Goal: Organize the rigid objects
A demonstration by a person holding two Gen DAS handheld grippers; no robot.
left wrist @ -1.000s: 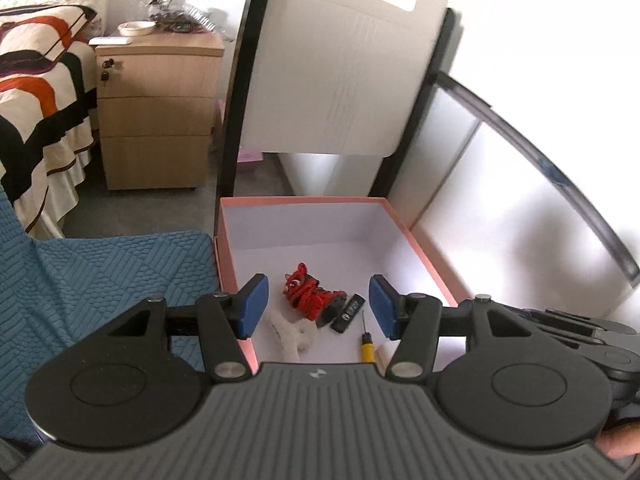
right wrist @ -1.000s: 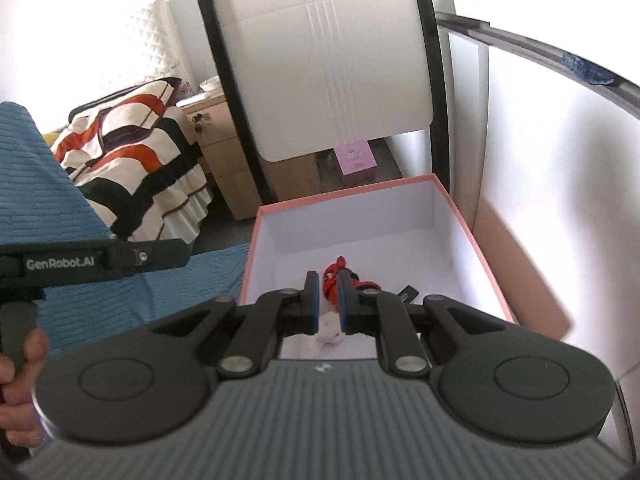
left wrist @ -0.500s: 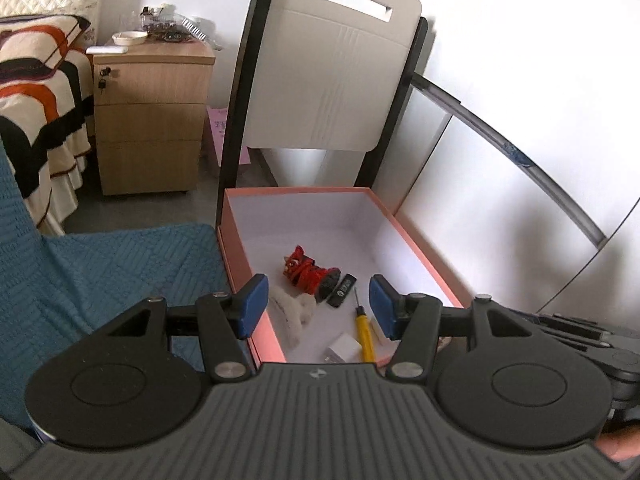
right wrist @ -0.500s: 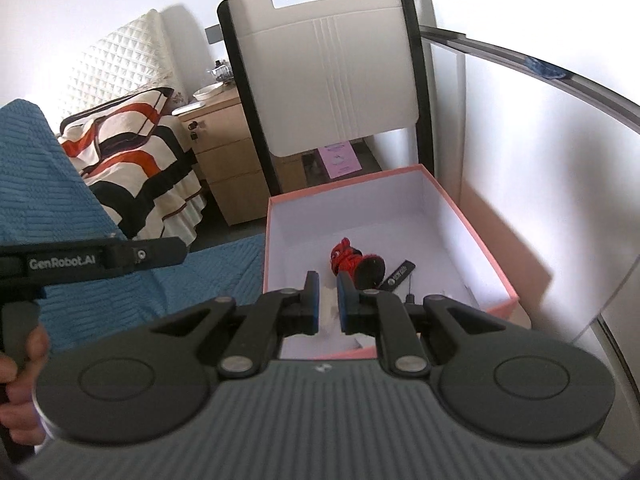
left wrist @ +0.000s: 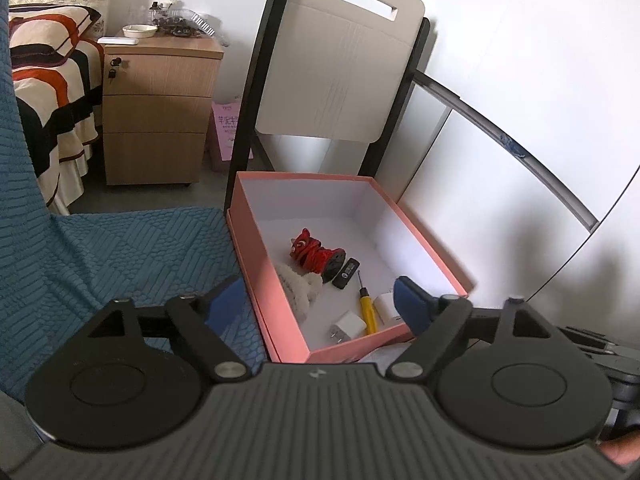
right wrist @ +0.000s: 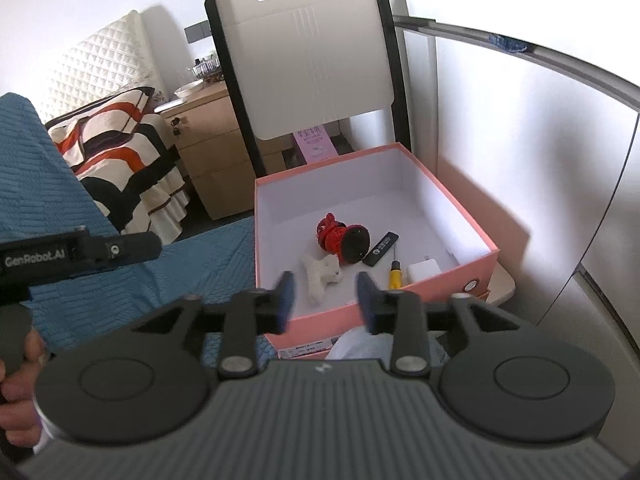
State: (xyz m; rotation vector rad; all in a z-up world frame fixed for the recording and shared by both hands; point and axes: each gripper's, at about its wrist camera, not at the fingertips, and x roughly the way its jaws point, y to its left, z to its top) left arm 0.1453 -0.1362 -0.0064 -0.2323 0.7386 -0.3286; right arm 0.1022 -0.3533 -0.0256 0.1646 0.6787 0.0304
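A pink box [left wrist: 256, 264] [right wrist: 452, 280] with a white inside holds a red lion toy [left wrist: 310, 254] [right wrist: 334, 234], a white fluffy toy [left wrist: 300, 284] [right wrist: 322, 272], a black stick [left wrist: 347, 273] [right wrist: 382, 249], a yellow screwdriver [left wrist: 366, 310] [right wrist: 395, 272] and white plug adapters [left wrist: 348, 325] [right wrist: 424, 270]. My left gripper [left wrist: 318, 304] is open and empty, above the box's near edge. My right gripper [right wrist: 325, 300] is open and empty, just short of the near wall.
The box sits beside a blue textured cover [left wrist: 120, 256] [right wrist: 192, 268]. A white folding chair [left wrist: 344, 68] [right wrist: 312, 52] stands behind it, a white wall panel [left wrist: 500, 200] to the right. A wooden drawer unit [left wrist: 156, 112] and striped bedding [left wrist: 48, 92] are at the left.
Both grippers have pulled back and up from the box, so more of it shows. My right gripper has opened from shut. My left gripper has opened wider.
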